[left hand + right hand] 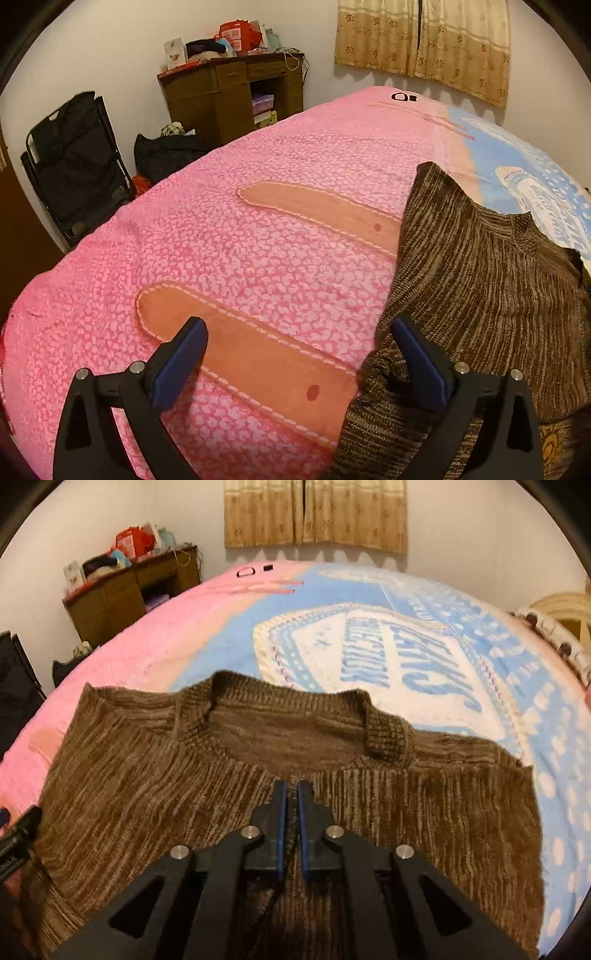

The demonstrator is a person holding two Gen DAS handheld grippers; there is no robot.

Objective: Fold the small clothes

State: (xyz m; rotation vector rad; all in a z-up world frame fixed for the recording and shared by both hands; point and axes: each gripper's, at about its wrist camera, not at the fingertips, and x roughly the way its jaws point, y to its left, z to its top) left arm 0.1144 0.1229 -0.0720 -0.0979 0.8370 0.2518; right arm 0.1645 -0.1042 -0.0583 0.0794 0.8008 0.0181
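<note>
Both grippers hang over the bed, tilted downward. Over on the left, the left gripper has its blue-padded fingers spread wide, with nothing between them but the pink blanket; its right finger sits at the edge of the brown knit sweater, and whether it touches the knit I cannot tell. The right gripper has its fingers pressed together, only a thin slit between the blue pads; it sits low over the chest of the sweater just below the neckline, and whether any knit is caught in that slit I cannot tell.

That sweater lies spread flat on the bed, across the seam where the pink blanket meets the blue-and-white printed one. Its ribbed collar points away toward the far wall and the curtains, so its long axis runs from the near edge of the bed up toward the head. Shoulders stretch out to either side; the left shoulder lies on pink, the right on blue.

Off to the left against the wall stands a brown wooden desk piled with boxes and bags, and nearer, a black folding chair.
</note>
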